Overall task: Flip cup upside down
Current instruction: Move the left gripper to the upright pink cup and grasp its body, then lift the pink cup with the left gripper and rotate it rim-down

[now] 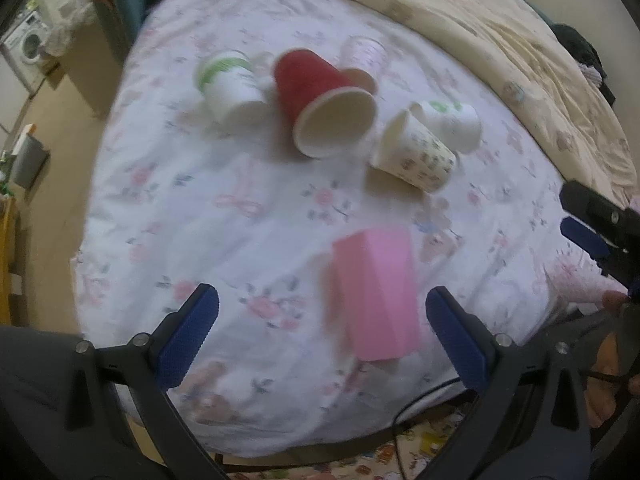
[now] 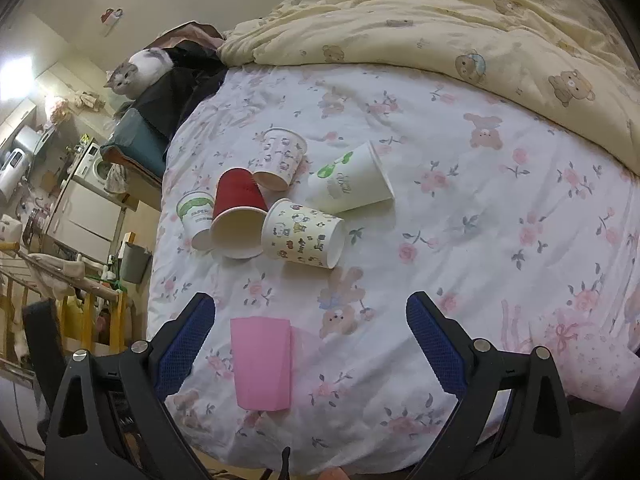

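A pink cup [image 1: 376,296] stands on the floral bed sheet [image 1: 240,208], near the front edge; it also shows in the right wrist view [image 2: 262,362]. It looks narrower at its far end, and no opening shows. My left gripper [image 1: 322,340] is open and empty, with the pink cup between its fingers, close to the right finger [image 1: 456,340]. My right gripper [image 2: 310,344] is open and empty, with the pink cup near its left finger [image 2: 184,344]. The right gripper also shows at the right edge of the left wrist view [image 1: 592,220].
Several paper cups lie on their sides mid-bed: a red one [image 2: 238,216], a green-banded one [image 2: 196,216], a cartoon-print one [image 2: 302,234], a white one [image 2: 352,182] and a pink-print one [image 2: 280,158]. A yellow duvet [image 2: 440,20] lies behind. A cat [image 2: 138,70] sits at the far left.
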A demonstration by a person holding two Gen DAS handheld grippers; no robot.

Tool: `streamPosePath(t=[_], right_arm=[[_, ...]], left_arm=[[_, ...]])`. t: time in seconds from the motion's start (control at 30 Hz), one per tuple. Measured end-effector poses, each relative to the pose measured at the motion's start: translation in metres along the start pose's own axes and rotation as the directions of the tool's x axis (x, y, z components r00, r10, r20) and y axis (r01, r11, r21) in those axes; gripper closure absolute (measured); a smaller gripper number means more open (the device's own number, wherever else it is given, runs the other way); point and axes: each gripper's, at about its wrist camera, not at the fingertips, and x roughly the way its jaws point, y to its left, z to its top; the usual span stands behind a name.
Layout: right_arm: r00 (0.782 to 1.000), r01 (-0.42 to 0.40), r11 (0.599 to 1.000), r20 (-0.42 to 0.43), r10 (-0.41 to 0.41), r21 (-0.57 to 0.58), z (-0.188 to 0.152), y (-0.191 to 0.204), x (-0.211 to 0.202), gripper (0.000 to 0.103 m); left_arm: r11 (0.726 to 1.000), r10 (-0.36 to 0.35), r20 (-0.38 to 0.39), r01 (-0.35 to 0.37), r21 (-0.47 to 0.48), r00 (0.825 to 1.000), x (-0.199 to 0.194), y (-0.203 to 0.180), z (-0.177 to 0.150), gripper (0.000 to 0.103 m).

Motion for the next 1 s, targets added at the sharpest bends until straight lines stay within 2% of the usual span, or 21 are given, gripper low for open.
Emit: streamPosePath(t=[0.1,0.33,0.4,0.6,0.67,0.7,0.8,0.9,1.0], right_arm=[[1.000,-0.004,1.000,-0.009,0.004,0.022,0.000,-0.004,0.001,0.004],[0.999,-0.028,0.998,-0.026,0.029,0.050,0.001,-0.007,0.003,0.004],[0.999,-0.026,0.998,-0.037,0.028,0.060,0.002,-0.009,0.005,0.004],[0.998,-0.034,0.997,-0.050,0.037,0.066,0.003,-0.010,0.009,0.004],[0.998,-0.033,0.997,-0.056,0.037,0.066,0.003,-0.010,0.011,0.004],[0.998,-0.035,0.997,-0.059,0.039,0.068,0.003,-0.010,0.011,0.004],[0.997,-0.047,0.996,-0.065,0.052,0.077,0.003,-0.010,0.013,0.004],[0.997,-0.043,0.997,-0.067,0.048,0.066,0.003,-0.008,0.014,0.004],[0.997,-0.044,0.997,-0.065,0.048,0.061,0.003,-0.007,0.013,0.004]], left_arm=[[1.000,-0.014,-0.039,0.014,0.005,0.999,0.012,-0.012,0.000,0.010],[1.000,-0.014,-0.082,0.015,0.007,0.997,0.036,-0.034,-0.005,0.013],[1.000,-0.008,-0.109,0.008,0.006,0.994,0.044,-0.038,-0.008,0.022],[1.000,0.013,-0.155,-0.012,0.010,0.988,0.065,-0.048,-0.013,0.022],[1.000,0.018,-0.159,-0.016,0.013,0.987,0.068,-0.051,-0.013,0.024],[1.000,0.023,-0.159,-0.020,0.015,0.987,0.069,-0.051,-0.013,0.028],[0.999,0.036,-0.168,-0.034,0.017,0.985,0.072,-0.051,-0.012,0.047],[1.000,0.027,-0.165,-0.026,0.007,0.986,0.071,-0.047,-0.012,0.048],[0.999,0.042,-0.123,-0.039,0.025,0.992,0.058,-0.042,-0.009,0.048]])
